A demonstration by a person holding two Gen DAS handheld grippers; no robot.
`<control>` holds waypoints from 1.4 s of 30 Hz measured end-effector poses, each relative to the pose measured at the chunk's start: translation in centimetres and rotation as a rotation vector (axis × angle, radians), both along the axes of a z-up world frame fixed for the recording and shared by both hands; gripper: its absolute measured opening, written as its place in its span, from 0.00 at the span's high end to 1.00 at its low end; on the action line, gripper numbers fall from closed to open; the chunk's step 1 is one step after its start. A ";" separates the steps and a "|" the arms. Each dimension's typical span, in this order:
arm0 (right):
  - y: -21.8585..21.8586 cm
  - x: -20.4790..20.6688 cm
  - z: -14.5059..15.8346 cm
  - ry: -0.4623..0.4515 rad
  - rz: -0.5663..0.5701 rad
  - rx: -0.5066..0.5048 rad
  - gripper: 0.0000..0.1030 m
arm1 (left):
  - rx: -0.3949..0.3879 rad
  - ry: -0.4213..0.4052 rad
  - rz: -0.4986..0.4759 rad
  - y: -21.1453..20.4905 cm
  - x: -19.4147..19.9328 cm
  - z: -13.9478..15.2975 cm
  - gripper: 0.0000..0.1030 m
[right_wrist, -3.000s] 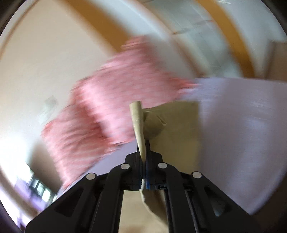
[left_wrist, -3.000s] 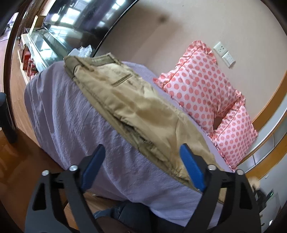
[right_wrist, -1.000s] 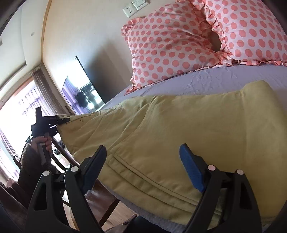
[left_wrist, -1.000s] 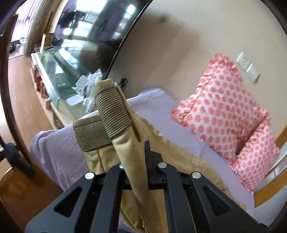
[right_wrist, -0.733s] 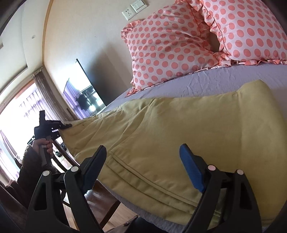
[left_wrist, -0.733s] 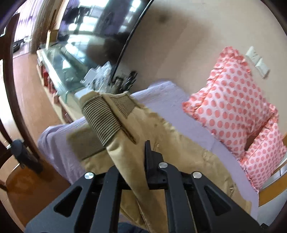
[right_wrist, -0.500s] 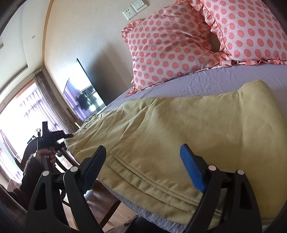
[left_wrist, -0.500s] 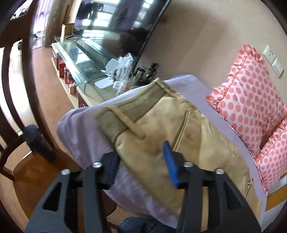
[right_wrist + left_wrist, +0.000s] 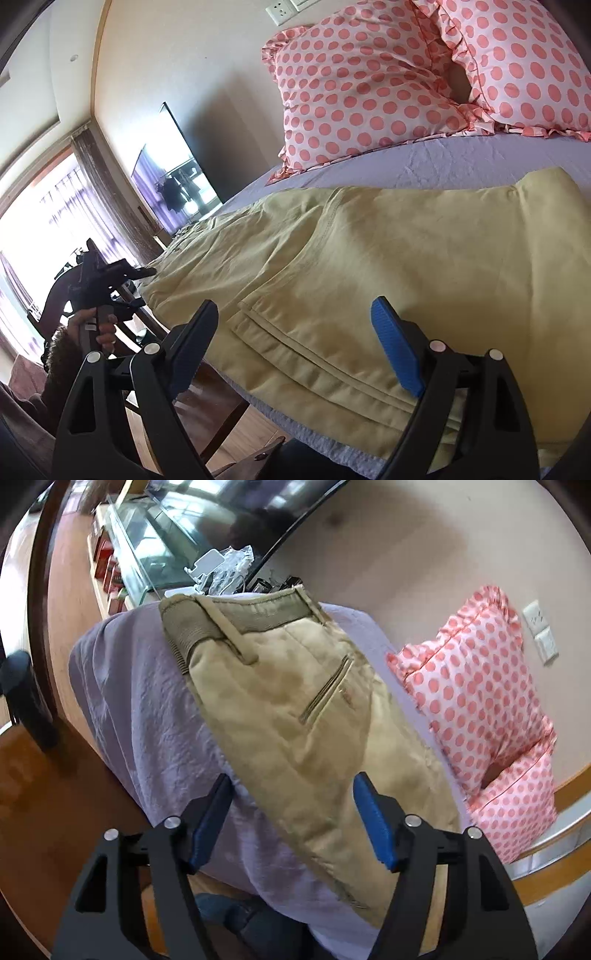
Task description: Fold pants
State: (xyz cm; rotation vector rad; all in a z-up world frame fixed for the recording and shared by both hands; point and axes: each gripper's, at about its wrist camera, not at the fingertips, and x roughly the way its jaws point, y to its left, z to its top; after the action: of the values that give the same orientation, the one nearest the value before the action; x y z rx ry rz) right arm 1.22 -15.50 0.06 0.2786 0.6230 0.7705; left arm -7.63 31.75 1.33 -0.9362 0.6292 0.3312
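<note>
Khaki pants (image 9: 295,716) lie folded lengthwise on the lilac bed sheet (image 9: 147,709), waistband at the far left end, back pocket up. My left gripper (image 9: 291,823) is open and empty, hovering just short of the pants' near edge. In the right wrist view the pants (image 9: 388,258) stretch across the bed. My right gripper (image 9: 295,343) is open and empty above the leg end near the bed's edge. The left gripper (image 9: 107,280) also shows there, held in a hand beside the waistband end.
Two pink polka-dot pillows (image 9: 480,694) lean on the wall behind the pants, also in the right wrist view (image 9: 369,81). A TV (image 9: 173,177) and glass cabinet (image 9: 144,554) stand past the bed's left end. Wooden floor (image 9: 44,782) lies below the edge.
My left gripper was shut on the waistband and holding it up. It has laid the waistband down on the bed, opened and drawn back. My right gripper has stayed open and still.
</note>
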 end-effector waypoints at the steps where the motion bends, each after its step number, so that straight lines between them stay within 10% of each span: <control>1: -0.1 0.0 -0.1 0.003 -0.003 0.001 0.16 | -0.001 -0.006 -0.001 -0.1 0.1 0.3 0.35; 13: 0.2 0.2 -0.3 0.002 -0.008 -0.014 0.15 | 0.015 -0.029 -0.049 -0.9 1.7 1.8 0.30; 20: 0.1 0.2 -0.3 0.000 -0.001 -0.010 0.15 | -0.052 -0.094 0.046 2.4 1.4 0.6 0.52; 23: 0.1 0.1 -0.4 -0.004 0.001 -0.007 0.14 | -0.061 -0.074 0.096 3.5 1.7 -0.1 0.88; 26: -0.2 0.1 -0.3 -0.007 -0.002 -0.003 0.14 | 0.060 -0.039 0.076 2.3 2.7 1.9 0.92; 35: -7.8 -0.8 2.1 -0.076 -0.218 0.142 0.09 | 0.660 -0.218 -0.436 -19.6 9.7 15.6 0.92; 42: -17.0 -1.2 1.4 -0.010 -0.457 0.278 0.09 | 0.731 -0.325 -1.081 -41.8 11.0 10.6 0.91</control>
State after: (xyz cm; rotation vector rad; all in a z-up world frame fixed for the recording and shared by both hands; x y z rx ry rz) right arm 0.02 -32.55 1.43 0.6476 0.4179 0.4139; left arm 3.38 -10.01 11.89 0.1260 0.5646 -0.5341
